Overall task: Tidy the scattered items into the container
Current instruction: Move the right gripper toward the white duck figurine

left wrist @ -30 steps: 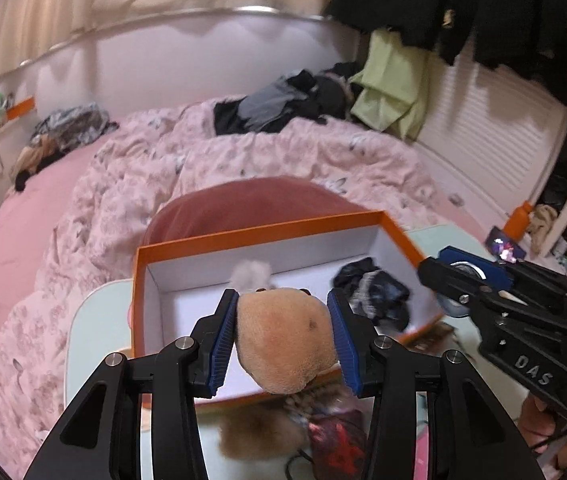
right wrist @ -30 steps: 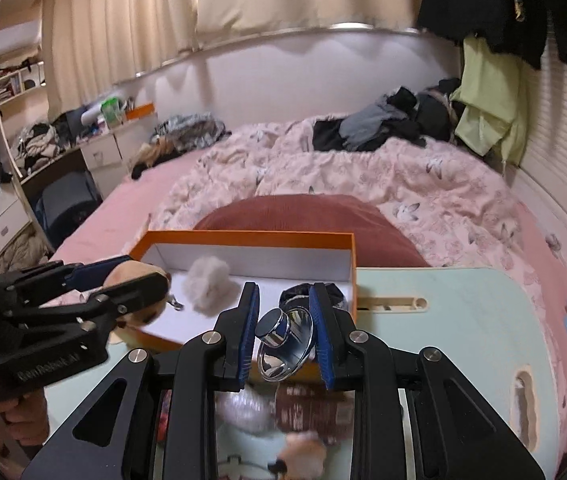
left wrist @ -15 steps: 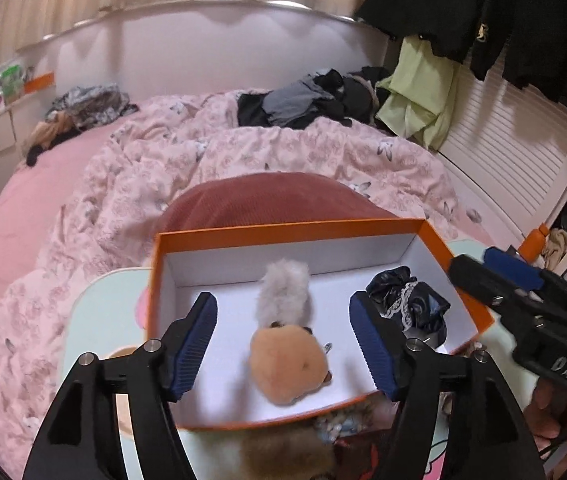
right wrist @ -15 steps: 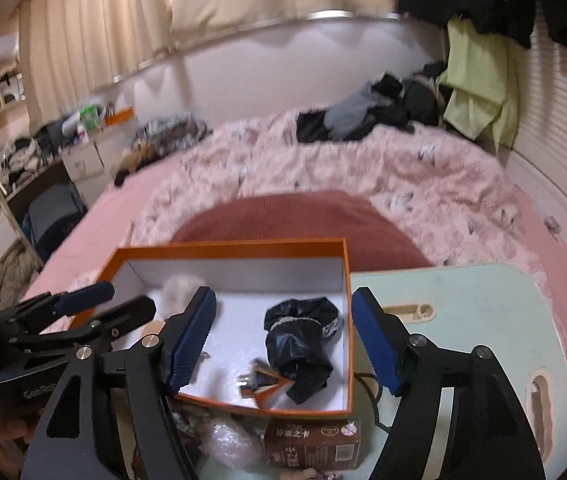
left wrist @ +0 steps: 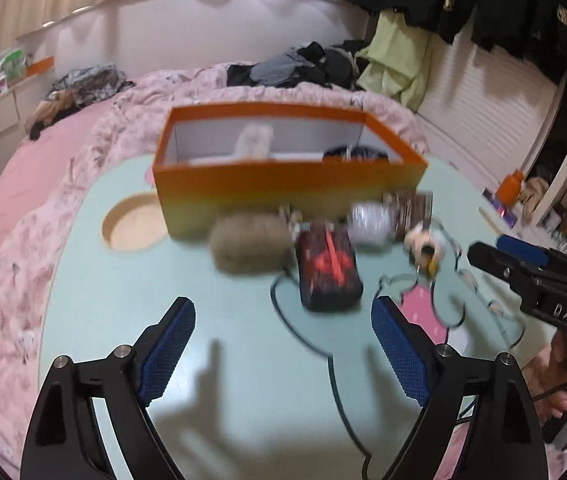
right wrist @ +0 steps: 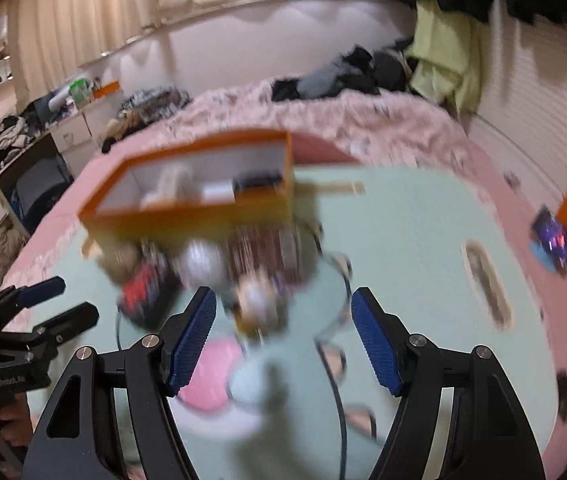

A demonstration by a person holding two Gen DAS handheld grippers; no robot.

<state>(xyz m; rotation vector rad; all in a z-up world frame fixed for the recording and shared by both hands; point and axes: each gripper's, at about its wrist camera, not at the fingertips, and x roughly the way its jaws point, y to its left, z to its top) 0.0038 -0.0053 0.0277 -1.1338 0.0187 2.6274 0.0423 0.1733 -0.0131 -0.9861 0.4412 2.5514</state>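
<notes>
- Left gripper [left wrist: 283, 344]: jaws spread wide, nothing between them, held low over the mint-green table [left wrist: 123, 300], pointing twd the orange box [left wrist: 283, 188].
- Right gripper [right wrist: 281, 340]: also spread, empty, tilted down at the clutter; a small pale plush [right wrist: 257, 304] sits just ahead betw. its fingertips, not gripped.
- Box stands at table's far edge by the bed; grey fluffy thing [left wrist: 255, 142] & dark cloth [left wrist: 353, 153] inside.
- Brown fuzzy pouch [left wrist: 249, 242], dark red-patterned case [left wrist: 328, 272], silvery ball [left wrist: 369, 226] lie in front of box. Blurry.
</notes>
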